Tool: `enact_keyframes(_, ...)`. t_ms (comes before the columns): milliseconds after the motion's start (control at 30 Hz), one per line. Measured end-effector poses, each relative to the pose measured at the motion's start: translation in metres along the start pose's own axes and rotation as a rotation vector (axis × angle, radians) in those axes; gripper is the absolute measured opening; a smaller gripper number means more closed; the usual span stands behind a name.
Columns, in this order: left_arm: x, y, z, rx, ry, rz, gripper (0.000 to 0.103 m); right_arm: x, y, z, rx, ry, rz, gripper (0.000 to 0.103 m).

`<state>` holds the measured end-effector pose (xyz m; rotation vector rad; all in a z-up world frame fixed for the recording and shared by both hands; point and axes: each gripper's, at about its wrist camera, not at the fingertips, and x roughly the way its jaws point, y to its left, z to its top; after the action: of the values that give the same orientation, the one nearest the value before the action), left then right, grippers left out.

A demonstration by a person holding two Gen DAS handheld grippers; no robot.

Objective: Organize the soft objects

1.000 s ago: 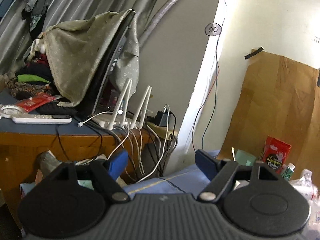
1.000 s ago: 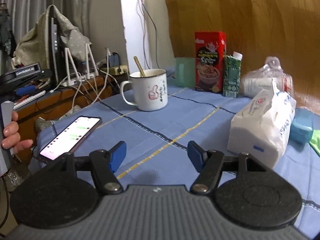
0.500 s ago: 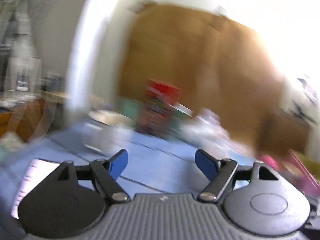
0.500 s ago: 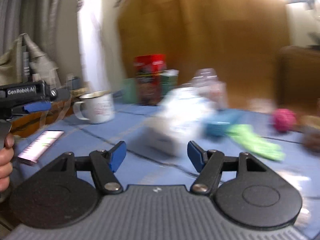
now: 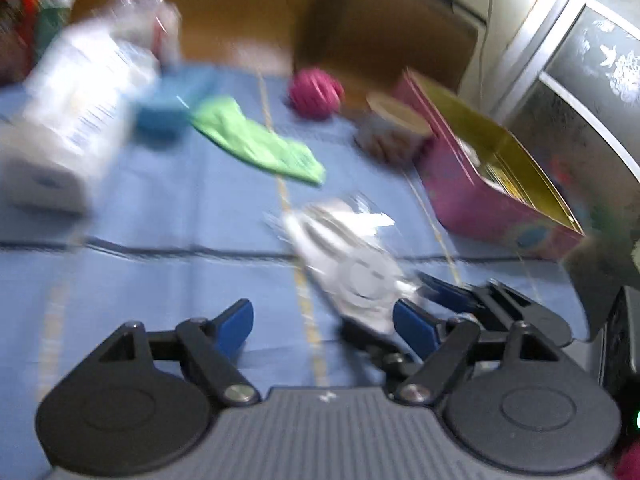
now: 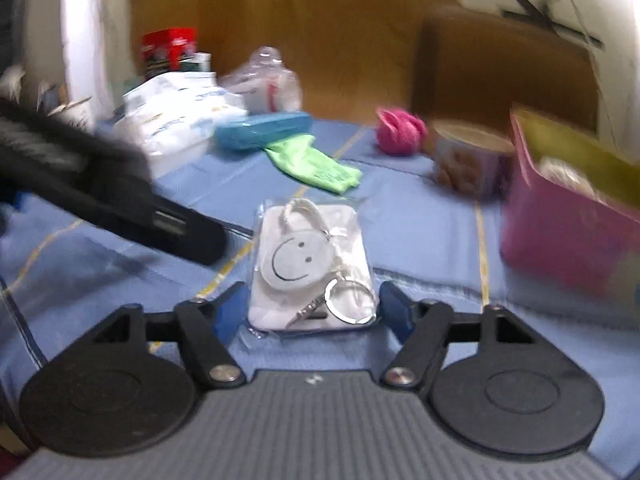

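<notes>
Both grippers, left (image 5: 320, 322) and right (image 6: 312, 306), gape; right straddles smiley keychain packet (image 6: 310, 268) mid-cloth — approach step, closing next.

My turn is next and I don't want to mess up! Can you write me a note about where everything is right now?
Right gripper: jaws open, one on each side of the smiley keychain packet lying on the blue tablecloth. Nothing gripped yet.
Left gripper: jaws open, empty, hovering just left of that same packet.
Green cloth lies further back, one end by the blue case. The pink ball sits beside a round tin.
The pink box stands open on the right; something is in it, too blurred to name.
Done: nothing obviously sorted yet.
Left: probably grip the packet, then gather cloth and ball.
</notes>
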<state>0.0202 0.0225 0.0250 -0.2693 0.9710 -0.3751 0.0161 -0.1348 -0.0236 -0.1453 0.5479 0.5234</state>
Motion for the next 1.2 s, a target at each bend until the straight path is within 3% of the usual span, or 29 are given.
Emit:
enact_keyframes(33, 0.007, -0.003, 0.000, -0.020, 0.017, -0.003, 0.082, -0.002, -0.004, -0.002, 0.021, -0.008, 0.039, 0.071)
enact_keyframes(133, 0.017, -0.016, 0.005, -0.022, 0.030, -0.016, 0.060, -0.011, -0.007, -0.011, 0.045, -0.067, 0.091, 0.070)
enact_keyframes(200, 0.015, -0.030, 0.011, -0.004, 0.024, -0.025, 0.057, -0.022, -0.009, -0.016, 0.057, -0.141, 0.062, 0.070)
enact_keyframes(333, 0.009, -0.086, 0.039, 0.156, -0.040, -0.013, 0.057, -0.045, -0.035, -0.005, 0.095, -0.271, 0.010, 0.070)
enact_keyframes(500, 0.033, -0.151, 0.085, 0.289, -0.077, -0.078, 0.057, -0.062, -0.094, 0.015, 0.159, -0.375, -0.143, 0.071)
enact_keyframes(633, 0.078, -0.196, 0.110, 0.372, -0.086, -0.088, 0.058, -0.055, -0.140, 0.024, 0.217, -0.363, -0.249, 0.071)
enact_keyframes(700, 0.101, -0.213, 0.119, 0.389, -0.087, -0.065, 0.063, -0.044, -0.161, 0.029, 0.249, -0.335, -0.306, 0.072)
enact_keyframes(833, 0.120, -0.231, 0.124, 0.431, -0.137, 0.055, 0.069, -0.019, -0.196, 0.030, 0.281, -0.297, -0.506, 0.083)
enact_keyframes(933, 0.106, -0.227, 0.116, 0.431, -0.156, 0.018, 0.072, -0.034, -0.205, 0.020, 0.359, -0.346, -0.430, 0.082)
enact_keyframes(1067, 0.084, -0.222, 0.105, 0.445, -0.204, 0.064, 0.071, -0.042, -0.182, 0.015, 0.316, -0.391, -0.449, 0.082)
enact_keyframes(1200, 0.054, -0.200, 0.097, 0.428, -0.242, 0.102, 0.071, -0.052, -0.163, 0.014, 0.317, -0.412, -0.367, 0.082)
